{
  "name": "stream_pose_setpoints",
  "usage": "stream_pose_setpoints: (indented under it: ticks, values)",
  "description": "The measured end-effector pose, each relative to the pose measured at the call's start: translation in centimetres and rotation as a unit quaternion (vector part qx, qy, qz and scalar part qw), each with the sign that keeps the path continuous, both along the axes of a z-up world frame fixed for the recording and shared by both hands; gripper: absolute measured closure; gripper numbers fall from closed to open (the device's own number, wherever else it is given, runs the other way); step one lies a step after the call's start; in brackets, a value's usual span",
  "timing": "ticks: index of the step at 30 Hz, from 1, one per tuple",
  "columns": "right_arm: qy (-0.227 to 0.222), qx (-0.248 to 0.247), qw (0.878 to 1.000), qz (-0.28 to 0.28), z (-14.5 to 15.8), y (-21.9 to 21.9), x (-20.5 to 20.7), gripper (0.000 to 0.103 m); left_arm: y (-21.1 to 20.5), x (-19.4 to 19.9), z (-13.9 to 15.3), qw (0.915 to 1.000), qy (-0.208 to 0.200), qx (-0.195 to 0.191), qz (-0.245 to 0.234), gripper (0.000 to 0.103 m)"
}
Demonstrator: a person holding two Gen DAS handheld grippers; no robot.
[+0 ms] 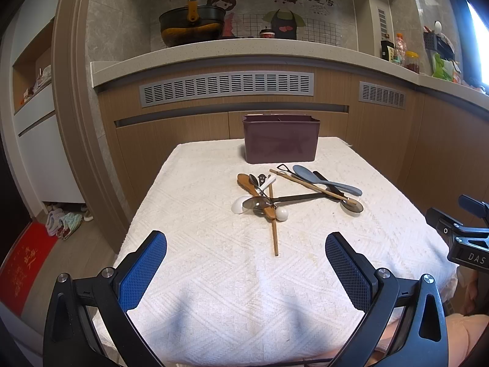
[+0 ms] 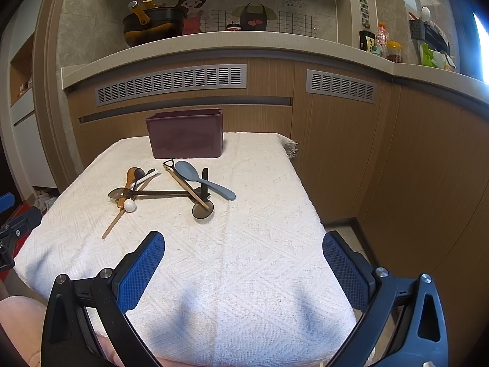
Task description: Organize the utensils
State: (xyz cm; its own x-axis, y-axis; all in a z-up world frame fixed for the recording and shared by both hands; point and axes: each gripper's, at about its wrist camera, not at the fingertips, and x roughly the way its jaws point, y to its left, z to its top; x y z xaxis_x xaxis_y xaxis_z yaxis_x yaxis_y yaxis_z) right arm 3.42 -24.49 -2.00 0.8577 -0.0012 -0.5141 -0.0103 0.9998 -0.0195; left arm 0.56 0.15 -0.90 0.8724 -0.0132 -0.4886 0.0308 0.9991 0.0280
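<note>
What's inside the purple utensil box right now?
Only the purple utensil box rim and a divider near its top show. No handles stick out above it; its walls hide the bottom, so the contents are unknown.

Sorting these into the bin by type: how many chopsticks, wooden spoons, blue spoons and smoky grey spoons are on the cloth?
Chopsticks: 2
Wooden spoon: 1
Blue spoon: 1
Smoky grey spoons: 2
Total: 6
White pieces overlap too much to count.
</note>
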Motion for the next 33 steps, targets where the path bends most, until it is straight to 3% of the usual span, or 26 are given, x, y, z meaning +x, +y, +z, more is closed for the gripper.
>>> stream_pose_setpoints:
  ticks: [33]
  values:
    - [-0.006, -0.016, 1.000, 0.011, 0.26, 0.43, 0.22, 0.000, 0.11, 0.84, -0.04, 0.9997, 0.013, 0.006, -0.019, 0.000]
